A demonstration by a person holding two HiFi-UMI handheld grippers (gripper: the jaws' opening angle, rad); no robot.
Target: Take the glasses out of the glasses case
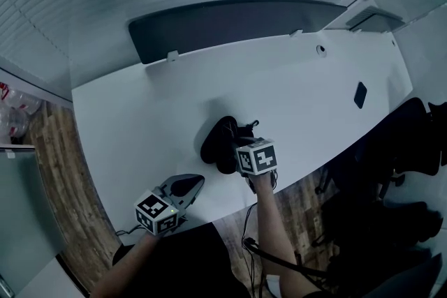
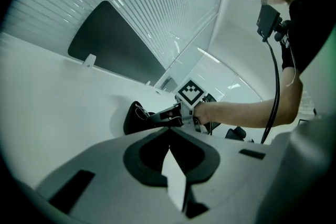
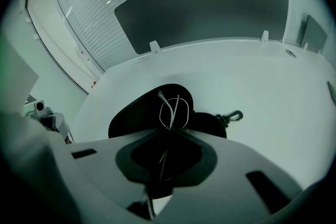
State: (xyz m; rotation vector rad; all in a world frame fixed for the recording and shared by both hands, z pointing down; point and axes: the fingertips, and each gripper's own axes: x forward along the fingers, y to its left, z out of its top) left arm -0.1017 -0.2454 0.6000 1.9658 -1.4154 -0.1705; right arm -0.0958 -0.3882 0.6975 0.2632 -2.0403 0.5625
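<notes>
A black glasses case lies open on the white table near its front edge. My right gripper points steeply down into it. In the right gripper view thin wire-rimmed glasses stand up out of the case, and the frame runs down between the jaws of my right gripper, which is shut on it. A small black clip hangs off the case's right side. My left gripper rests low at the front left, shut and holding nothing, apart from the case.
A dark panel runs along the table's far edge. A small black object lies at the right. Black chairs stand past the table's right edge, over wooden floor. A cable hangs from the person's right arm.
</notes>
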